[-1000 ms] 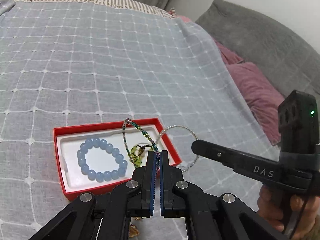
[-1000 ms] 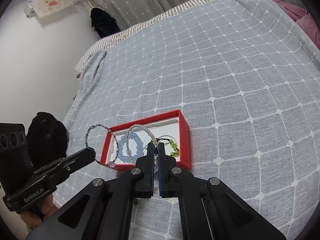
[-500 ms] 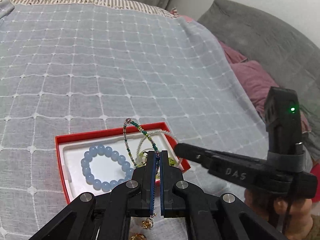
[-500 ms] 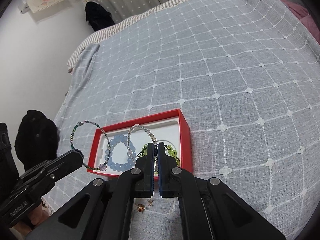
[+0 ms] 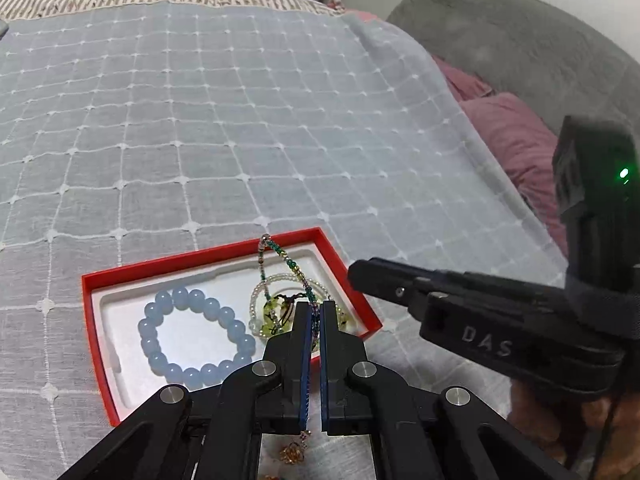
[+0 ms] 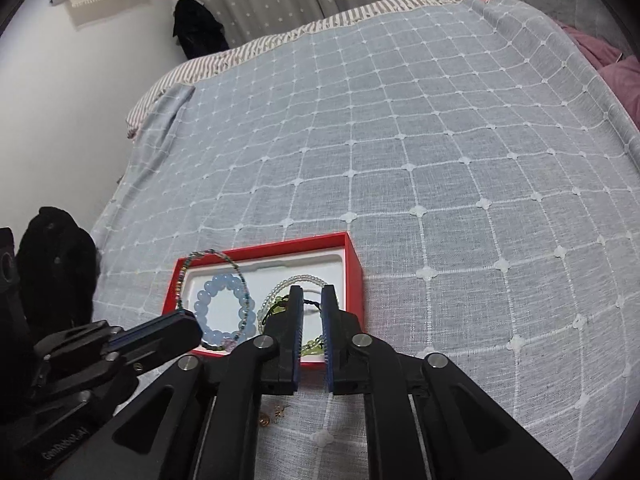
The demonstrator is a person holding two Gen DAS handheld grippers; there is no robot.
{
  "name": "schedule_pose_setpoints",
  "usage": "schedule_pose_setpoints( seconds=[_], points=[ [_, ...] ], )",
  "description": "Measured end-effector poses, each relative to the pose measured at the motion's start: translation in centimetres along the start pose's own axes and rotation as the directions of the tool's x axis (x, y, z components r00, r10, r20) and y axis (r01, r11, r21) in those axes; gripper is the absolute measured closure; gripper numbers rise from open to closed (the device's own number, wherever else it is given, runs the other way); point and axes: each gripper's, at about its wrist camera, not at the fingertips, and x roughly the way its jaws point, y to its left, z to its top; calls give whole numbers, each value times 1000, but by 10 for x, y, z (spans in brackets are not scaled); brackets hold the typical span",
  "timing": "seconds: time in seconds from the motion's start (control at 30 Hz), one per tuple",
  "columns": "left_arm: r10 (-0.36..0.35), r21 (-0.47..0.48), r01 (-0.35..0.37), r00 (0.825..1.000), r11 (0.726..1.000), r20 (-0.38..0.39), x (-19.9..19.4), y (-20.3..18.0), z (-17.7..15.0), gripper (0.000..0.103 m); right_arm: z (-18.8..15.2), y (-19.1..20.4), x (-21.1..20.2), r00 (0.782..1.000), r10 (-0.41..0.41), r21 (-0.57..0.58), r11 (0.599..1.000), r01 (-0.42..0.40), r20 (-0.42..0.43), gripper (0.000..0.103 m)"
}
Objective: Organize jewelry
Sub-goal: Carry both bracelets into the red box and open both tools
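- Pinching the multicoloured beaded bracelet (image 5: 289, 265), my left tool (image 5: 314, 309) is clamped on its strand, and the loop stands up over the red box (image 5: 93, 312).
- Resting in the box's white insert are three bracelets: one of large pale blue beads (image 5: 196, 337), one of clear beads (image 5: 256, 303), and a yellow-green one with dark cord (image 5: 276, 312).
- Only the right wrist view shows my right tool (image 6: 311, 300) with its fingers apart, holding nothing, over the green bracelet (image 6: 312, 345) at the box's right end.
- Only the left wrist view shows a small gold trinket (image 5: 293, 453) dangling below the left tool's fingers.
- Small gold pieces (image 6: 272, 416) lie on the bed's checked blue-grey cover (image 6: 440, 184), just before the box.
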Motion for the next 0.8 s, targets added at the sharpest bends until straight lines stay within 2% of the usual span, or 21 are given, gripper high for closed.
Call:
schedule_pose_setpoints(
  seconds=[0.13,0.33,0.43,0.53,0.73,0.8],
  points=[
    [-2,21,2,1000,1000,-8,6,-3,3,103,2,-5,-7,1000,-6,25,1000,5,21,88],
    [-110,-36,110,994,993,8,14,-1,10,103,0,-10,-6,1000,-19,49,999,18,15,88],
    [-128,-51,128,992,990,5,21,1,6,103,1,-15,-9,999,-32,70,997,30,27,88],
    [-151,-106,148,988,983,-22,30,9,1,103,0,-17,-10,999,-32,79,996,30,28,88],
    [-88,-102,84,995,991,-41,30,14,-1,103,-2,-12,-12,1000,-20,59,998,19,22,88],
    [-40,-82,37,998,996,-39,27,14,0,87,-2,-11,-13,1000,-15,55,998,13,23,88]
  ],
)
